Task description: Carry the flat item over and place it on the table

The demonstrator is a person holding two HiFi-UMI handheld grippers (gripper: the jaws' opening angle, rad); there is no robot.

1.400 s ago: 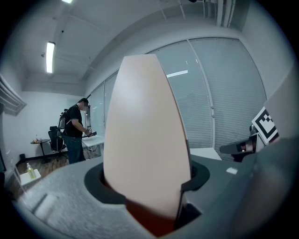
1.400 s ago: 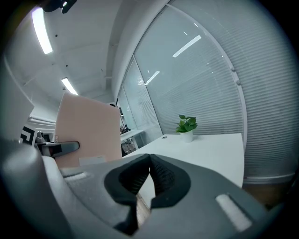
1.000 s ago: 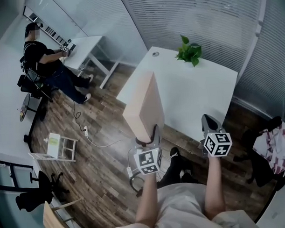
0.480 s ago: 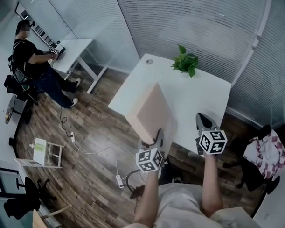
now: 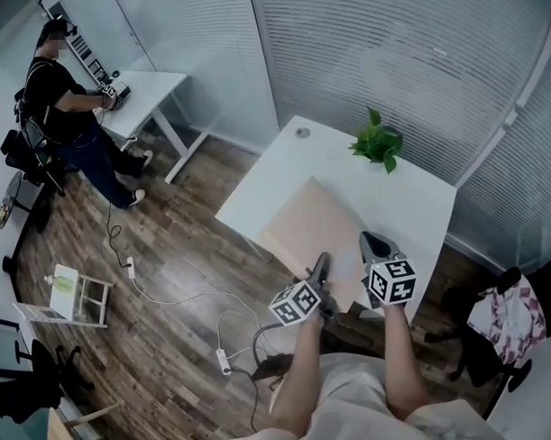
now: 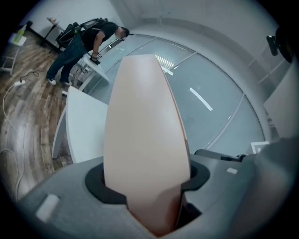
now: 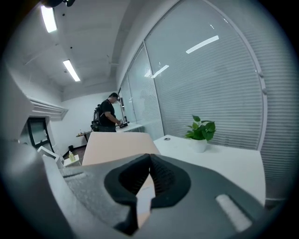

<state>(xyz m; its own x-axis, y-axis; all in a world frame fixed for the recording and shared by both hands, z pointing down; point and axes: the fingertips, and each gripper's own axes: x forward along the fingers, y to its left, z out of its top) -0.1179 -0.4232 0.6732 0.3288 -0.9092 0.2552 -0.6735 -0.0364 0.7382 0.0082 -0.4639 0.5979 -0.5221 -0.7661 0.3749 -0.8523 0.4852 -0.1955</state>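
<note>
The flat item is a pale beige board. It lies tilted low over the near part of the white table. My left gripper is shut on the board's near edge; in the left gripper view the board rises from between the jaws of the left gripper. My right gripper hovers just right of the board, over the table's near edge. In its own view the right gripper has its pads closed together with nothing in them, and the board lies just beyond.
A potted plant stands at the table's far side, seen also as the plant. A person works at another desk at far left. A cable and power strip cross the wood floor. Glass walls with blinds stand behind the table.
The board has tipped from nearly upright to almost flat over the table. Both grippers have moved forward toward the table, and the right one now sits close beside the board.
</note>
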